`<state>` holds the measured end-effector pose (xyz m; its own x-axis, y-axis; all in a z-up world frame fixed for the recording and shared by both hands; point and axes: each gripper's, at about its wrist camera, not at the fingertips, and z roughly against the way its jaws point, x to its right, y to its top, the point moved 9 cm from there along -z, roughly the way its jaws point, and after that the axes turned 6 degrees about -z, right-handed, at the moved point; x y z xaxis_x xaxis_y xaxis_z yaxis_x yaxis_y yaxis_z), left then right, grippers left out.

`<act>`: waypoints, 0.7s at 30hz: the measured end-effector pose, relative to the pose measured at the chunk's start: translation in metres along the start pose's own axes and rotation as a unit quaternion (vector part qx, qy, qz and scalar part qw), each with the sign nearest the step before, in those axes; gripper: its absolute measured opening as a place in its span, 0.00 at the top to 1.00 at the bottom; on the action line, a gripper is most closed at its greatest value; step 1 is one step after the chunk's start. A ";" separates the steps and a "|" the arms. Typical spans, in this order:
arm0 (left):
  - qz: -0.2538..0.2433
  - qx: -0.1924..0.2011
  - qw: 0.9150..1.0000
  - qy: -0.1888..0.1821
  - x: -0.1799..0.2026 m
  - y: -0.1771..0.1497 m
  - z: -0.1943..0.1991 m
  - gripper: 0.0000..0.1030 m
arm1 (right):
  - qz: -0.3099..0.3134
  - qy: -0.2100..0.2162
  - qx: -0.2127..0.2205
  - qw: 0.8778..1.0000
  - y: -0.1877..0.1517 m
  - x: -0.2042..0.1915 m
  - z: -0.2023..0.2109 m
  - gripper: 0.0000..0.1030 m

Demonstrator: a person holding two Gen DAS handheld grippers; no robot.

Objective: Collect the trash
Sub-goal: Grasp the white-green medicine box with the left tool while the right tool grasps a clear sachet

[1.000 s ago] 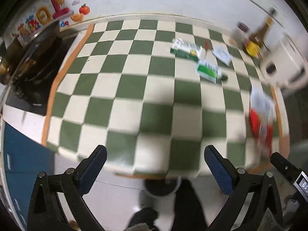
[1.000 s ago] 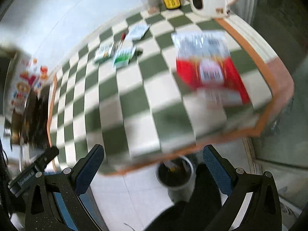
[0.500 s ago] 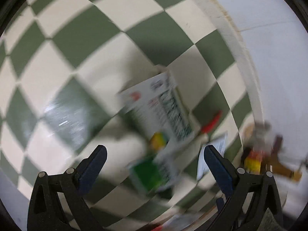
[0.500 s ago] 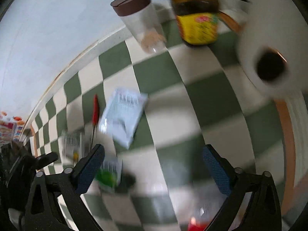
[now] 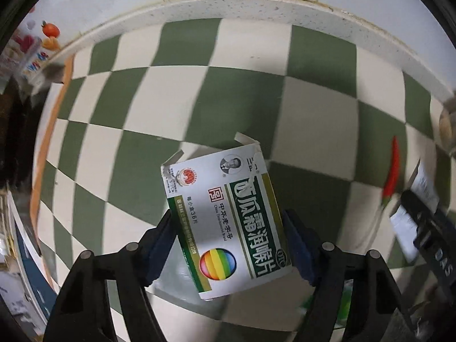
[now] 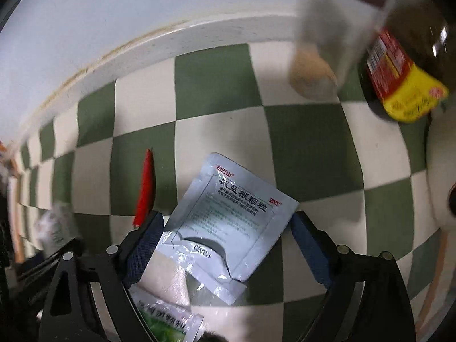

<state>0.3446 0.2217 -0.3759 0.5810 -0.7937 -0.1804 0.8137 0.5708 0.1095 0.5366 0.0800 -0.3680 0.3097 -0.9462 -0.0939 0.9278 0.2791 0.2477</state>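
Observation:
A white and green medicine box (image 5: 228,222) with a rainbow ball logo lies on the green-and-cream checkered mat, between the fingers of my left gripper (image 5: 230,245); the jaws stand close on both its sides. A torn silver-white sachet (image 6: 228,219) lies between the fingers of my right gripper (image 6: 228,242), whose jaws flank it. A green and white packet (image 6: 168,322) lies just below the sachet. A red chili (image 6: 146,188) lies left of the sachet and also shows in the left wrist view (image 5: 392,176).
A clear jar with a brown lid (image 6: 327,42) and a dark sauce bottle with a yellow label (image 6: 404,65) stand at the back right by the white wall ledge (image 6: 171,42). A white kettle (image 6: 444,171) is at the right edge.
Both grippers have moved from the table's near edge across the mat and down to the trash. The left now straddles the medicine box, the right the sachet.

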 end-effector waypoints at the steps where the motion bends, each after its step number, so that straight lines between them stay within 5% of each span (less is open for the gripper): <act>1: -0.002 0.006 1.000 0.005 -0.003 -0.006 -0.001 0.32 | 0.021 -0.013 0.017 1.000 0.000 -0.004 0.001 0.22; 4: -0.007 0.017 1.000 0.017 -0.007 -0.022 0.000 0.33 | 0.048 -0.006 0.040 0.998 -0.002 -0.011 0.005 0.52; 5: -0.012 0.025 0.999 0.023 -0.008 -0.030 0.002 0.34 | 0.054 -0.001 0.043 0.998 -0.002 -0.012 0.007 0.74; 8: -0.023 0.041 0.998 0.032 -0.010 -0.050 0.011 0.34 | 0.056 0.017 0.044 0.997 -0.005 -0.009 0.011 0.90; 14: -0.029 0.090 0.995 0.024 -0.016 -0.089 0.049 0.34 | 0.010 0.069 0.059 0.996 -0.021 0.014 0.043 0.92; 21: -0.056 0.164 0.985 -0.010 -0.012 -0.129 0.138 0.34 | 0.008 0.107 0.105 0.989 -0.071 0.008 0.129 0.92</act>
<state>0.2351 0.1289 -0.2530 0.4851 -0.8536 -0.1898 0.8318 0.3834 0.4014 0.4464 0.0318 -0.2624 0.3817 -0.8794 -0.2847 0.8657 0.2322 0.4435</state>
